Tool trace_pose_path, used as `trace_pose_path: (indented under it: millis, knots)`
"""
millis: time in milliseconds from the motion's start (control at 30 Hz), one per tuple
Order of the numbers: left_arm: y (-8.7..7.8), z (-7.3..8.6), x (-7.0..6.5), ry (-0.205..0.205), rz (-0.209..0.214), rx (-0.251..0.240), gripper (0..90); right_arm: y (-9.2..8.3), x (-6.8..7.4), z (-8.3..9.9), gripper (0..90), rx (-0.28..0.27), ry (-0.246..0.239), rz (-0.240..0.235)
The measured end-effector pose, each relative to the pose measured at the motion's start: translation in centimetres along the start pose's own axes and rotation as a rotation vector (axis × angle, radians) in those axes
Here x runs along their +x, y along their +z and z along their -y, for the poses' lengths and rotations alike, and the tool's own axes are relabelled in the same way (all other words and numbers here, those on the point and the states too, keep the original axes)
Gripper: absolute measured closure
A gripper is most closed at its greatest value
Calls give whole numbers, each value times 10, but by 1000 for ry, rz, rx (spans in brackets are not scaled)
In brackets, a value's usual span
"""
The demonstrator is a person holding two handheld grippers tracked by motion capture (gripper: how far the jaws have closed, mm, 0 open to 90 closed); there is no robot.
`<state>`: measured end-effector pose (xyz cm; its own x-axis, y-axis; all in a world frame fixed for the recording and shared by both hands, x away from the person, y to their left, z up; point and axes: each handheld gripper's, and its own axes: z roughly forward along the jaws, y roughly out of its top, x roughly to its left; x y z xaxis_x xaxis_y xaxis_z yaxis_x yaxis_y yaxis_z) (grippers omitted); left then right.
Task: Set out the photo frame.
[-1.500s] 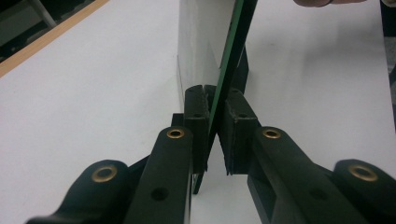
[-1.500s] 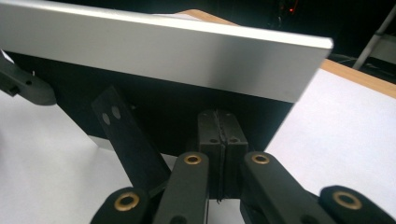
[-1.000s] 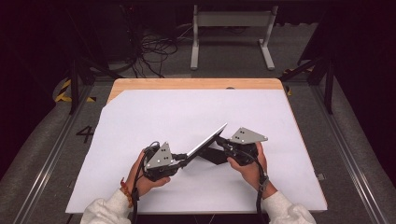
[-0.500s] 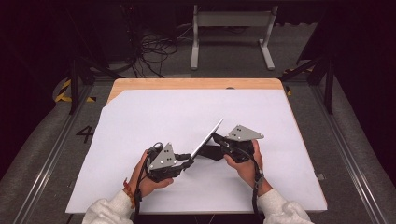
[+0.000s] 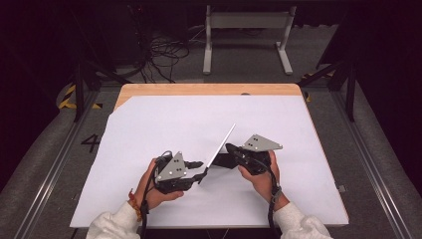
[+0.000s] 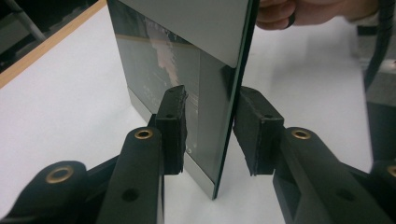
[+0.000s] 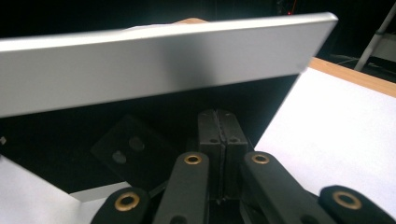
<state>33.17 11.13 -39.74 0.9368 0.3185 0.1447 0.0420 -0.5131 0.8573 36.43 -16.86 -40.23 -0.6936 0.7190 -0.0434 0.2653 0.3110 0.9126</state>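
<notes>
A thin silver-edged panel (image 5: pixel 221 144) with a dark glossy face stands tilted on the white sheet between the two hands. My left gripper (image 5: pixel 201 169) is at its lower near corner. In the left gripper view the panel's edge (image 6: pixel 233 84) sits between the jaws of my left gripper (image 6: pixel 210 135); they have just been opening, and the pads stand off the panel. My right gripper (image 5: pixel 230 148) reaches behind the panel toward its black back prop (image 5: pixel 224 160). In the right gripper view my right gripper (image 7: pixel 217 116) has its pads pressed flat together under the panel's silver edge (image 7: pixel 163 60).
A white sheet (image 5: pixel 149 129) covers the wooden table (image 5: pixel 199 89), with room on every side of the hands. On the dark floor beyond stand a grey metal frame (image 5: pixel 246 30) and a tangle of cables (image 5: pixel 159 55).
The panel's top edge has swung left and the panel stands steeper. The left jaws have spread apart off it. Both hands have barely shifted.
</notes>
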Motion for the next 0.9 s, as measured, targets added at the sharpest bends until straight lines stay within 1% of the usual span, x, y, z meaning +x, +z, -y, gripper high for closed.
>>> trace_pose_path:
  millis: [33, 67, 233, 300, 333, 367, 467, 567, 700, 900]
  knots:
    - [0, 0, 0, 0, 0, 0, 675, 0, 0, 0, 900, 0, 0, 0]
    - [-4, 2, 1, 3, 4, 3, 699, -1, -1, 0, 900, 1, -5, 2]
    - [-8, 3, 2, 6, 18, 8, 728, -2, -5, 1, 900, 3, 3, 9]
    - [-7, 4, 3, -3, 28, 3, 733, -2, -6, 1, 900, 5, 5, 7]
    - [-5, 4, 3, -3, 30, 10, 735, -1, -6, 1, 900, 4, 2, 11]
    - [-3, 5, 3, 0, 28, 11, 739, -1, -6, 1, 900, 4, -1, 14]
    - [3, 4, 1, 3, 47, 12, 743, 0, -5, 1, 900, 3, -4, 13]
    - [4, 4, 1, 2, 55, 11, 757, 2, -4, -1, 900, 3, -11, 9]
    - [6, 4, -1, 2, 60, 4, 782, 5, -2, -2, 900, 5, -21, 8]
    - [14, 0, -4, -1, 79, -12, 795, 7, -5, -3, 900, 4, -21, 3]
